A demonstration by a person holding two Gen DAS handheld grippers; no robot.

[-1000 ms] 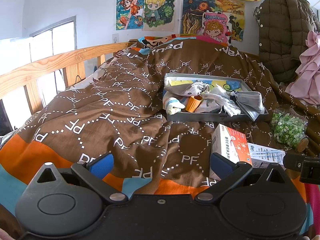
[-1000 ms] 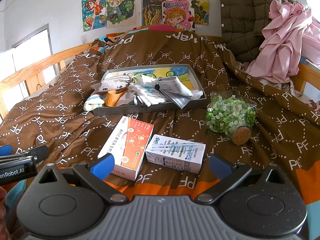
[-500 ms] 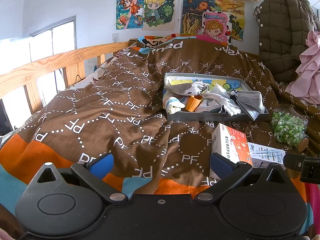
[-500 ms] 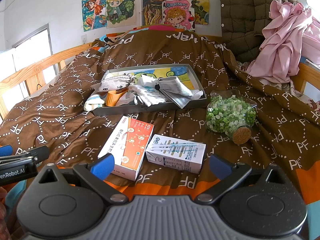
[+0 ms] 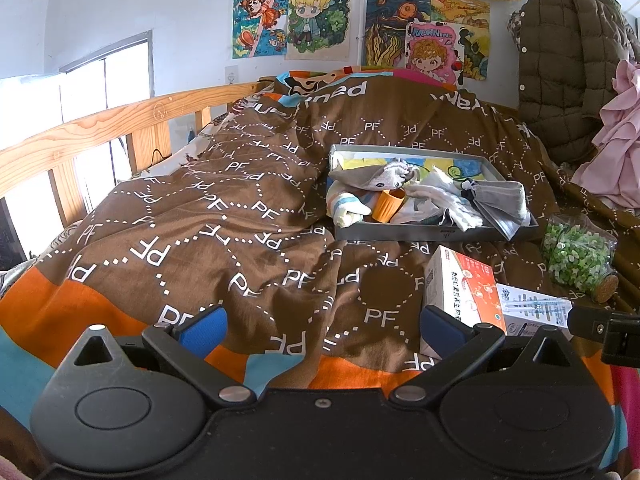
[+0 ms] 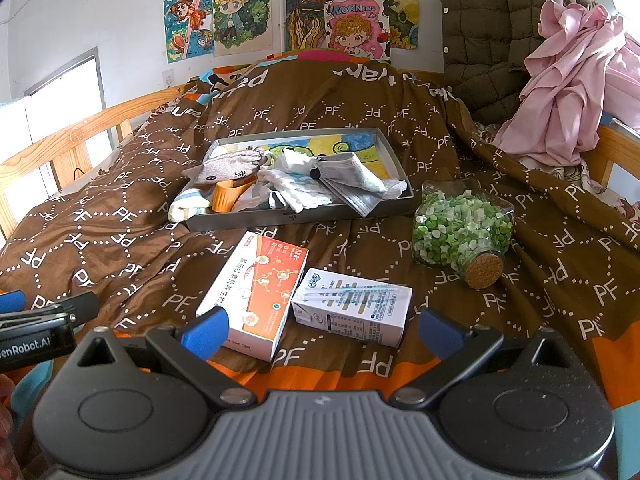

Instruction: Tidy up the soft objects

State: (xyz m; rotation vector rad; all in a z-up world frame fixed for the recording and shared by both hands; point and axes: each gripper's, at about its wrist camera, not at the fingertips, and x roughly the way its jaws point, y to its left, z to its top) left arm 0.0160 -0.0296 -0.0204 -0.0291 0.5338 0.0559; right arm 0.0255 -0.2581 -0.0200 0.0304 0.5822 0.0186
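Both tools hang low over the near edge of the bed, each with its blue-padded fingers spread wide and gripping nothing: the left gripper point(image 5: 322, 326) over bare brown quilt point(image 5: 224, 216), the right gripper point(image 6: 322, 330) just short of two cartons. The soft things lie heaped in a shallow grey tray point(image 6: 304, 216) at mid-bed: a grey pouch point(image 6: 228, 168), a striped sock point(image 6: 188, 206) drooping over the tray's left rim, white cloths point(image 6: 296, 192) and a grey face mask point(image 6: 352, 184) spilling over its front right wall, with an orange cup point(image 6: 226, 196) tipped among them. In front of the tray an orange-and-white box point(image 6: 260, 288) lies touching a white carton point(image 6: 352, 308). To the right, a corked jar of green bits point(image 6: 460, 232) lies on its side, near the tray's corner but apart from it. Open quilt runs from the tray leftward to the wooden bed rail point(image 5: 100, 128); on the right a pink garment point(image 6: 568, 80) and an olive quilted jacket point(image 6: 492, 40) crowd the far corner.
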